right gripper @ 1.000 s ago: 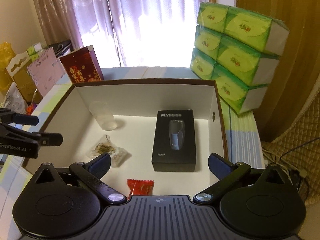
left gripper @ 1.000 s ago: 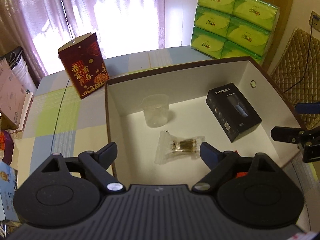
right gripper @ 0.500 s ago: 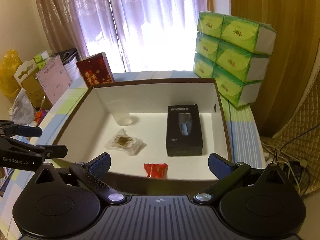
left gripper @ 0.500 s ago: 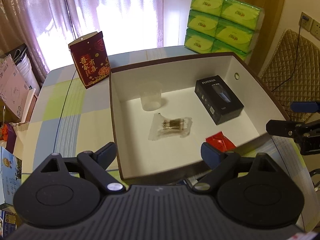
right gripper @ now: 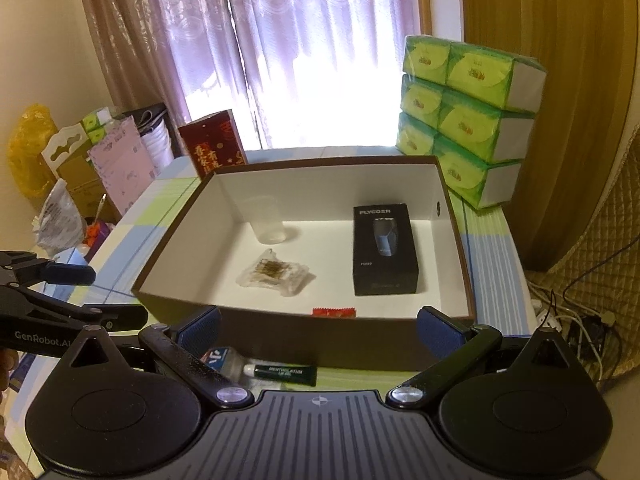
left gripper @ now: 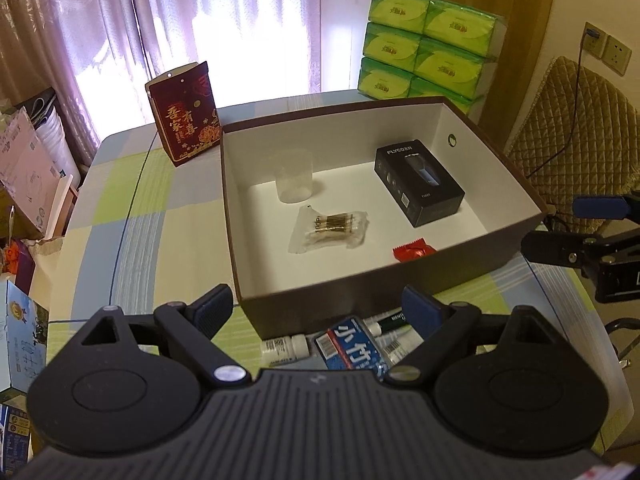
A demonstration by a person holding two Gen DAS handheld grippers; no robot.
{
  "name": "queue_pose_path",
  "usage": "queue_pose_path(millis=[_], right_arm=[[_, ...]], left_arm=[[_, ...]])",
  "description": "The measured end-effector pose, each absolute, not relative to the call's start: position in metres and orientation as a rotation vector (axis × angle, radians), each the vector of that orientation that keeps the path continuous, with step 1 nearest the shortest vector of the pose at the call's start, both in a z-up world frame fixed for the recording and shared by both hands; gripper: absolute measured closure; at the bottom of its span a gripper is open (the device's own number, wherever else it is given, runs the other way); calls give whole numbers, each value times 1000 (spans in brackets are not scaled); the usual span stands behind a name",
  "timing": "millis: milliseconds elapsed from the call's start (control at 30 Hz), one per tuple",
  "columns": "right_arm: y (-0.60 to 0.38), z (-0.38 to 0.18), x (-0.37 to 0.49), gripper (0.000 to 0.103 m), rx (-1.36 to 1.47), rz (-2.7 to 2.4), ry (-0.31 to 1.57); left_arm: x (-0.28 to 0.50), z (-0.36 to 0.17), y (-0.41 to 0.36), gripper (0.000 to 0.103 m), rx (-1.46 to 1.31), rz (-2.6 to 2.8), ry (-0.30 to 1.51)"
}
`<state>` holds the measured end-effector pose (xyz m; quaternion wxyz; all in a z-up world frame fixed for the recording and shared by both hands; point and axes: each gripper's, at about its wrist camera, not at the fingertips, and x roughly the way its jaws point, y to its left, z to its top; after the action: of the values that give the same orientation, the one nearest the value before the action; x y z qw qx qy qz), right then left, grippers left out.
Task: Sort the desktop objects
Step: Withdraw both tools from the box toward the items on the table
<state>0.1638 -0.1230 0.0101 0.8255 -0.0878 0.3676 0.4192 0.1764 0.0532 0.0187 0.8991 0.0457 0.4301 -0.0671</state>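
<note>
Both grippers hang over the table's near edge with fingers spread wide and nothing between them, the left gripper (left gripper: 318, 306) and the right gripper (right gripper: 318, 326). The box (left gripper: 440, 272) holds a cup (left gripper: 294, 180) at 11 o'clock, a black carton (left gripper: 418, 182) at 2, a clear packet (left gripper: 328, 226) mid-floor and a red wrapper (left gripper: 412, 250) at 5. A blue pack (left gripper: 352, 346), a white bottle (left gripper: 284, 350) and a green tube (right gripper: 286, 374) lie just outside the box's near wall.
</note>
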Motion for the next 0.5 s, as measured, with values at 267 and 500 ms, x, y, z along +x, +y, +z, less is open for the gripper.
queue_pose_path(millis=[267,500], right_arm=[[-128,7,140,2,-215,911,784],[-133,0,126,2,-235,922,806]], left_arm=[[157,19,54,14,96,-141,902],[142,15,57,14,101,-134,919]])
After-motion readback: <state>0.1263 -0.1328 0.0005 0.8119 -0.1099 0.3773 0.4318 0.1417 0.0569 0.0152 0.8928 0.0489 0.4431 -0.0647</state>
